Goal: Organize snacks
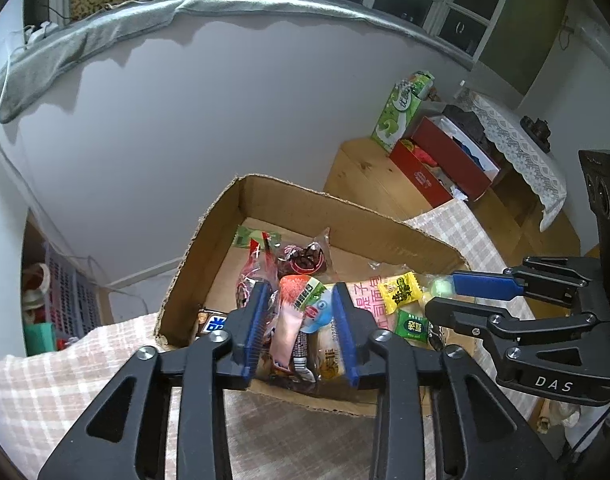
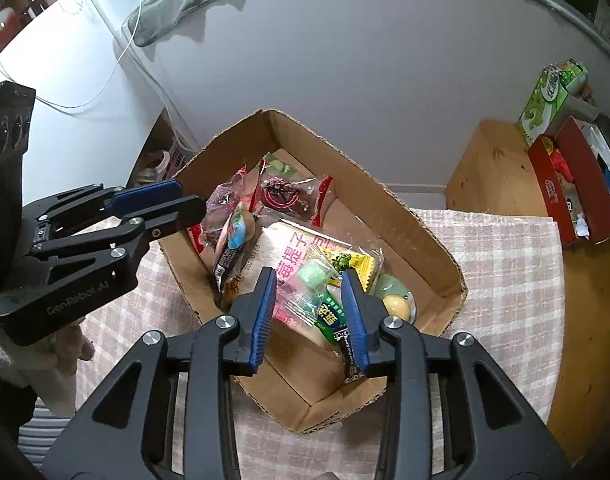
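**Both tongs held apart over the snack-filled carton**

A torn cardboard carton (image 2: pixel 389 208) was seen on a surface covered with a pink checked cloth (image 2: pixel 505 264), and the snacks (image 2: pixel 297 248) were piled inside it: clear packets of dark dried fruit toward the carton's far corner, a large pink-printed packet at its middle, and small yellow and green sweets beside that. Nothing was seen blocking the carton's open top. The left tongs (image 1: pixel 303 328) were tilted down over the carton's near-left part, their pads parted, with a pink-and-white wrapper lying loose between them. The right tongs (image 2: pixel 309 312) were angled down over the carton's near-right part, also parted, nothing pressed. Right of the carton, a red box (image 2: pixel 577 184) and a green box (image 2: pixel 549 100) stood on a wooden stand against a pale wall.
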Motion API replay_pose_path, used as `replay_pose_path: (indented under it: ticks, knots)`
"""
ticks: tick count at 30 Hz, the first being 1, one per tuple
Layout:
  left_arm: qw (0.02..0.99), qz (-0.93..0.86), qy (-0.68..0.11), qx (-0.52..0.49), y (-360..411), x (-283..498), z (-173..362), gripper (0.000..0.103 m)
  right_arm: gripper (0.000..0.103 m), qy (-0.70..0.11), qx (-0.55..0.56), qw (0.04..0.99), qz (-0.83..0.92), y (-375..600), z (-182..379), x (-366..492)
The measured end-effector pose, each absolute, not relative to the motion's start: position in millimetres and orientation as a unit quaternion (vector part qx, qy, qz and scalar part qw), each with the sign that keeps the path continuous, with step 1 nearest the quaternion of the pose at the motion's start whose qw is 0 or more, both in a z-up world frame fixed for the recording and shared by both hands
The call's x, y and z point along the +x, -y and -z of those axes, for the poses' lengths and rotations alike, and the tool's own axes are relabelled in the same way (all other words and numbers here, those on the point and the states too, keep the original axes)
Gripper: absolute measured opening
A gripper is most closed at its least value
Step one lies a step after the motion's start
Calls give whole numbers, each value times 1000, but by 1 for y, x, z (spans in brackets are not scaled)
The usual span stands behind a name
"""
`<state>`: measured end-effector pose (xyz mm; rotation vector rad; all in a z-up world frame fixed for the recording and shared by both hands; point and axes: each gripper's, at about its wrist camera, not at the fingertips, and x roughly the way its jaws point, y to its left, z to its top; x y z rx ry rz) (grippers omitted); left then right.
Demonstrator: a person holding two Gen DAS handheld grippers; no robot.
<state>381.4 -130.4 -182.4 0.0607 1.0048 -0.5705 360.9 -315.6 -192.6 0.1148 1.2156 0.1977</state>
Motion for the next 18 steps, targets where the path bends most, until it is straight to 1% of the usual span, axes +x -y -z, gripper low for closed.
replay_pose_path:
  ticks: [1, 3, 4, 5, 7, 18]
  knots:
    - [838, 269, -474, 29, 130, 381, 182, 44, 55, -569, 55, 815, -93, 316, 192, 361]
    - [839, 265, -475, 31, 129, 381, 182, 47, 68, -566, 53, 818, -90, 316, 191, 360]
    - [839, 263, -475, 31, 129, 381, 183, 48, 71, -565, 52, 819, -89, 316, 190, 359]
    - [839, 260, -476, 31, 128, 381, 183, 53, 72, -565, 50, 819, -87, 316, 190, 358]
    - [841, 253, -477, 32, 128, 381, 183, 60, 80, -567, 46, 818, -84, 316, 190, 358]
    - [843, 241, -481, 31, 122, 378, 179, 62, 81, -569, 48, 819, -67, 324, 188, 350]
